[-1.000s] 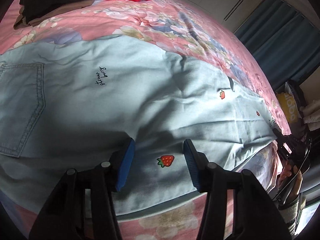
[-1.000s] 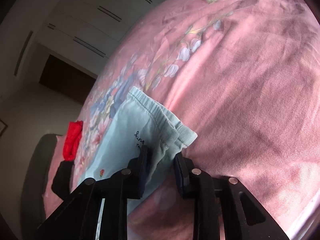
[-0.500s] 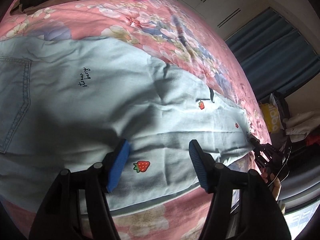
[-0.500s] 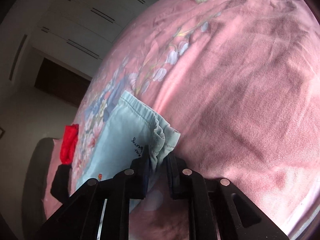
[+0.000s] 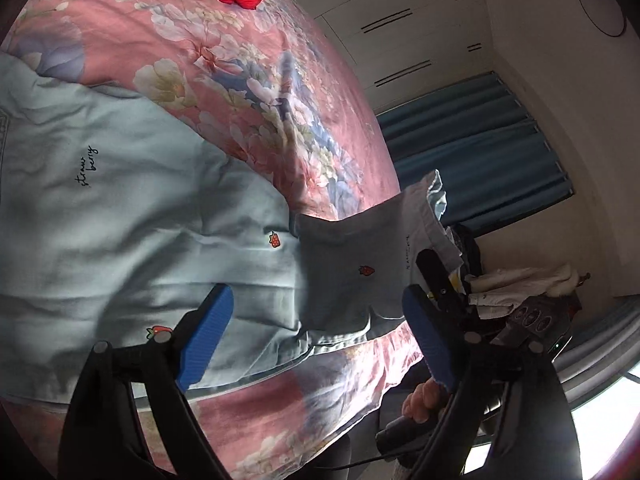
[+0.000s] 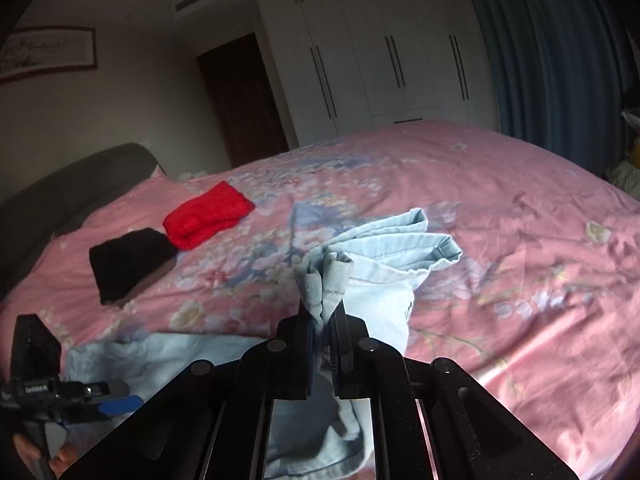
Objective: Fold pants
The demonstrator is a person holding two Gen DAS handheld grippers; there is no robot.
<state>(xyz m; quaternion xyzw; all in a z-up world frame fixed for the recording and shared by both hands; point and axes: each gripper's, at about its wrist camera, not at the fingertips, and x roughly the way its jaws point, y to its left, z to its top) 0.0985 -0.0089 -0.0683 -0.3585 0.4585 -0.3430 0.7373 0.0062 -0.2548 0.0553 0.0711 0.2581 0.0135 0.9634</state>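
Observation:
Light blue pants (image 5: 140, 208) with small strawberry prints lie spread on the pink floral bedspread (image 5: 248, 80). My left gripper (image 5: 320, 328) hovers over the near edge of the pants. Its blue pads (image 5: 208, 332) stand wide apart and are still opening, with nothing pinched between them. My right gripper (image 6: 324, 320) is shut on the bunched hem of the pant leg (image 6: 384, 256), which it holds raised off the bed. In the left wrist view the right gripper (image 5: 436, 276) shows at the lifted leg end (image 5: 360, 260). In the right wrist view the left gripper (image 6: 116, 404) shows at bottom left.
A folded red garment (image 6: 208, 214) and a black one (image 6: 128, 260) lie near the grey headboard (image 6: 60, 184). White wardrobes (image 6: 380, 60) and blue curtains (image 5: 480, 152) stand beyond the bed. A heap of clothes (image 5: 520, 284) sits past the bed's edge.
My right gripper has rolled upright and lifted the leg end up over the bed. My left gripper has risen and its jaws have spread wider.

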